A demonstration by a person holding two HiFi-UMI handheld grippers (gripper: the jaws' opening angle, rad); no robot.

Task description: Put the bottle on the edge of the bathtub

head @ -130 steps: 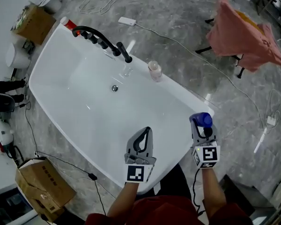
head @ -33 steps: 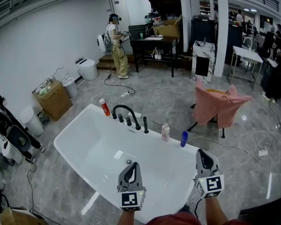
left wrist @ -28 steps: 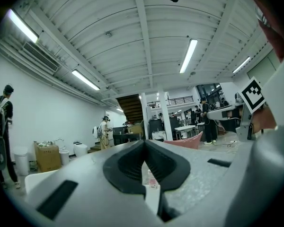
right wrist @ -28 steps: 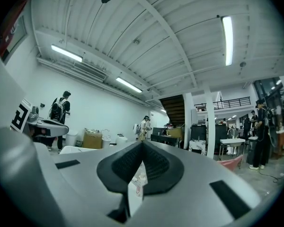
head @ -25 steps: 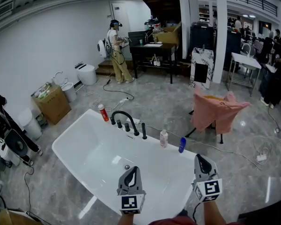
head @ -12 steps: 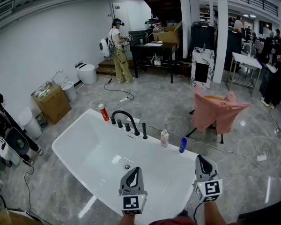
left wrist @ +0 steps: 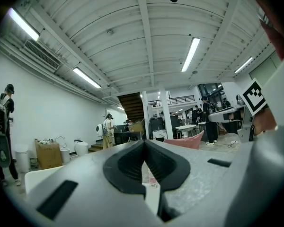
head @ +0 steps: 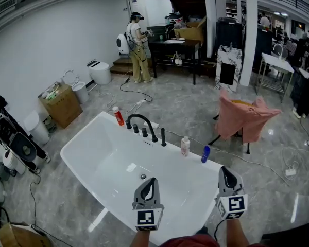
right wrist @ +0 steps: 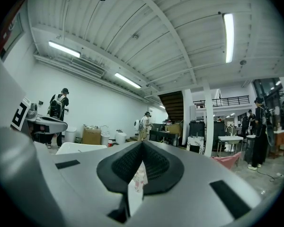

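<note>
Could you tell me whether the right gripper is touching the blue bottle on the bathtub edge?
Apart. The head view shows bare white bathtub rim between the right gripper and the blue bottle.

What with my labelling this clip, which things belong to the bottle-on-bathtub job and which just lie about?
Job: blue bottle, held earlier, now on the bathtub edge; right gripper, shut, empty.
Lying about: clear bottle, red bottle, black faucet, pink cloth, cardboard box.
</note>
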